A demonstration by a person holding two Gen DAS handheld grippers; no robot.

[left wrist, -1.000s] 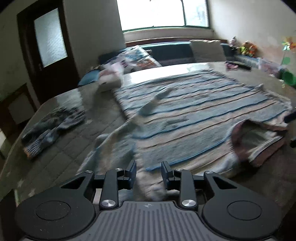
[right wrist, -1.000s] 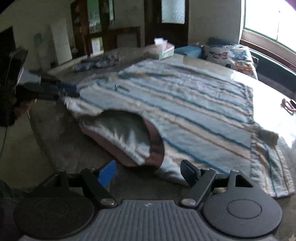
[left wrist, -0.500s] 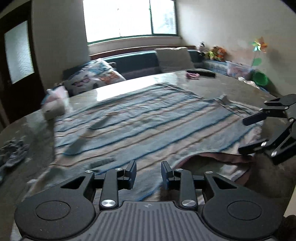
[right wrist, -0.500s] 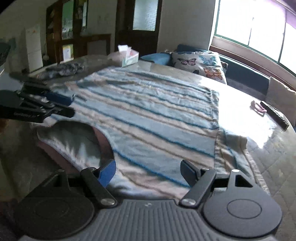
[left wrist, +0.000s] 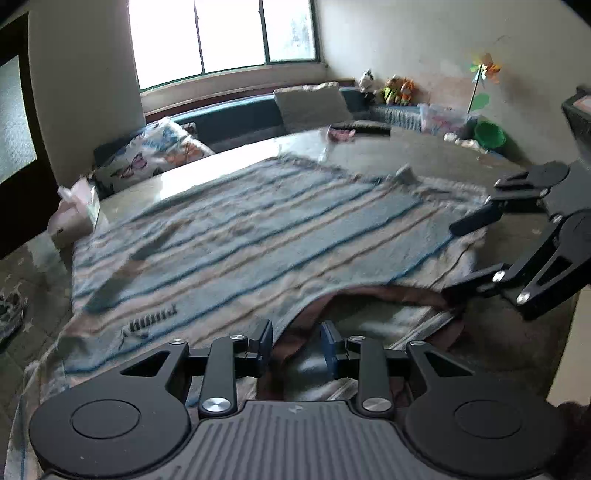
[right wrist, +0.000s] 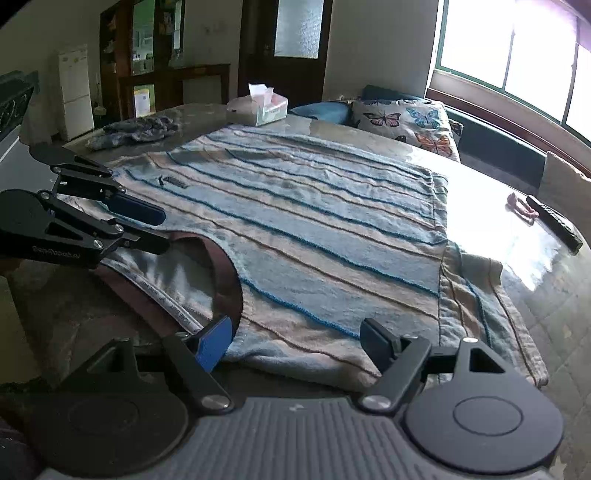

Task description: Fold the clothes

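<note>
A glossy desk (right wrist: 524, 258) carries the striped sweater (right wrist: 314, 221), spread flat, collar nearest. The left tongs (left wrist: 296, 345) hover at the collar, slightly parted, gripping nothing. The right tongs (right wrist: 295, 338) gape wide over the sweater's shoulder beside that collar.

Bright multi-pane window w/ green frame (left wrist: 221, 35) lights pale plaster walls (left wrist: 406, 40). Dark teal bench seat (left wrist: 236, 114) runs below it w/ a butterfly-print cushion (right wrist: 406, 120). Dark wooden door w/ frosted glass panel (right wrist: 297, 27) opposite, white fridge (right wrist: 75, 90) nearby.
</note>
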